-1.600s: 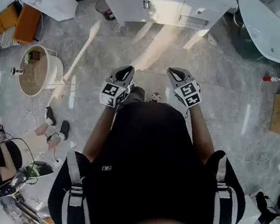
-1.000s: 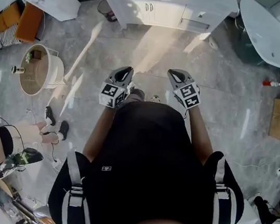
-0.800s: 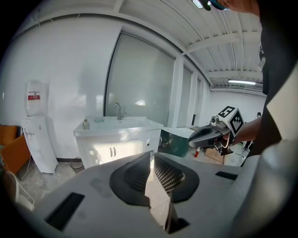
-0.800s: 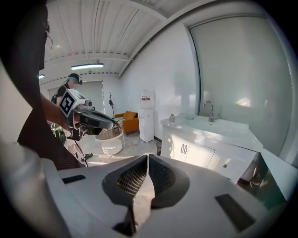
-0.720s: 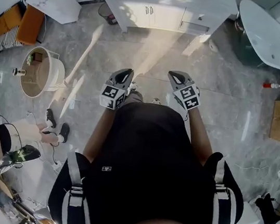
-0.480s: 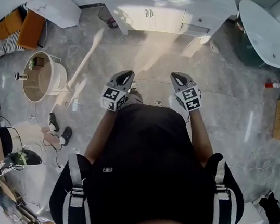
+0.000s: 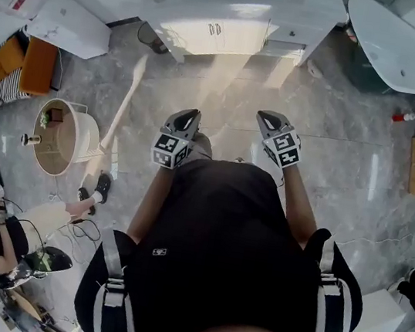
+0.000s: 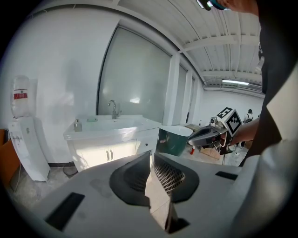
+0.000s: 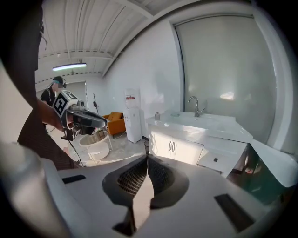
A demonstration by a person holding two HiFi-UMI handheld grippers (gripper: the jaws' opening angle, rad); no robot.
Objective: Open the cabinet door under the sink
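Fingers [image 8: 170,176] of the left gripper [image 7: 186,116] are pressed together at the tips with nothing between them, held out before the person's chest at eleven o'clock. Straight ahead at twelve o'clock, well apart across the grey floor [image 7: 228,86], stands the white sink cabinet [image 7: 287,32]. Its two doors [image 7: 213,33] sit shut, handles side by side at the middle, with the tap [image 8: 113,109] above. At one o'clock the right gripper [image 7: 271,119] is level with the left, its fingers [image 9: 160,179] likewise closed tip to tip on nothing. A white bathtub [image 7: 394,46] lies at two o'clock.
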